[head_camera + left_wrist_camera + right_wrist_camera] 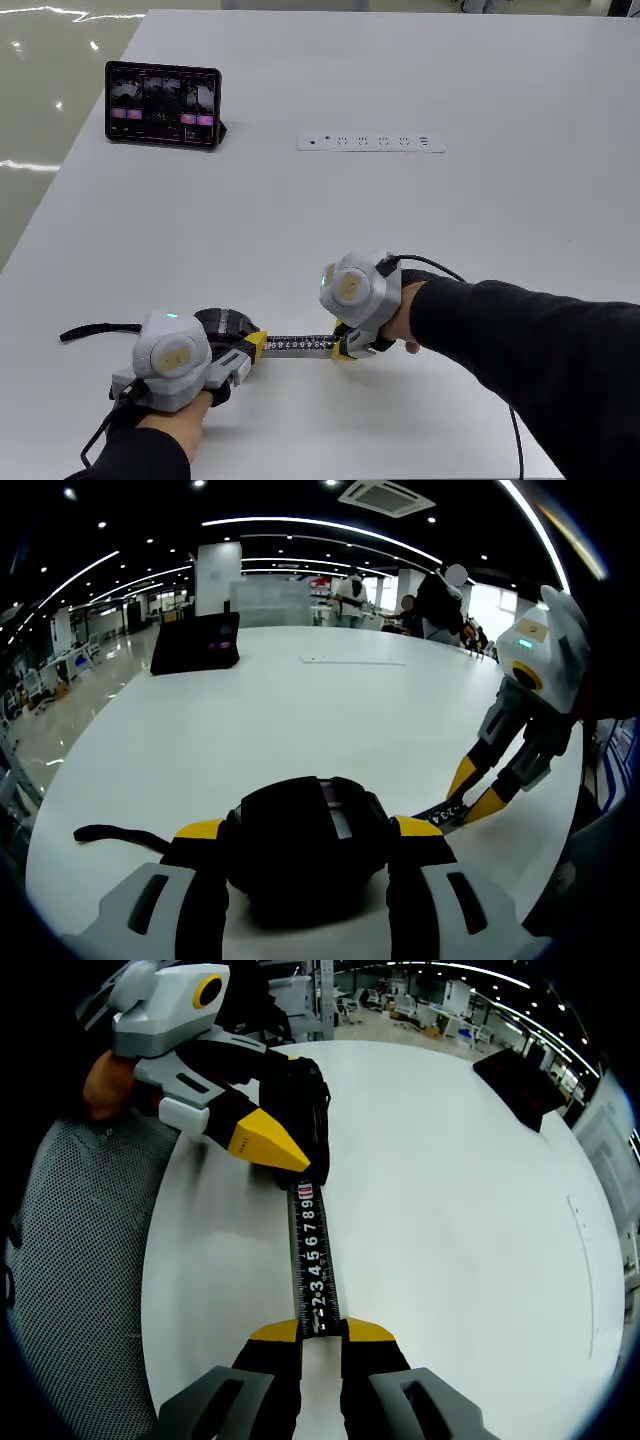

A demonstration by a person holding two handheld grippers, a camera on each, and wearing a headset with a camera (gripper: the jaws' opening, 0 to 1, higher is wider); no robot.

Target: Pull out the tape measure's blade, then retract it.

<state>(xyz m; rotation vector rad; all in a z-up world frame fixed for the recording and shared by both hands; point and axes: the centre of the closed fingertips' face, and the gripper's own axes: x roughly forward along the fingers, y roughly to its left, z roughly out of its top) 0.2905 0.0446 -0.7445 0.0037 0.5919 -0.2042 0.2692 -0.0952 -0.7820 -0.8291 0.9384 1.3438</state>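
Left hand-held gripper [308, 829]: it is closed on the black tape measure [226, 324]. In its own view the two yellow-tipped jaws are pressed against the case from either side. In the head view it is seen at the lower left of the frame.

Right hand-held gripper [322, 1332]: it is clamped on the free end of the blade [312, 1250]. The tip of the blade is held between the two yellow jaw tips at the bottom centre of its own view. In the head view it is seen just right of centre in the lower half of the frame.

Tape measure: it is kept low on the bench [420, 210], near the front edge, at the lower left of the head view. Whether the case is touching the surface cannot be told.

Blade: a short length is drawn out and stretched straight between the two hand-held grippers. The printed numbers are turned upward and can be read in the right gripper view.

Strap [96, 330]: a black strap is laid flat on the bench, running from the case toward the left edge of the head view.

Tablet [162, 104]: it is propped upright at the upper left of the head view with its screen lit, well apart from the work.

Power strip [371, 142]: a white strip is laid flat in the upper middle of the head view, to the right of the tablet.
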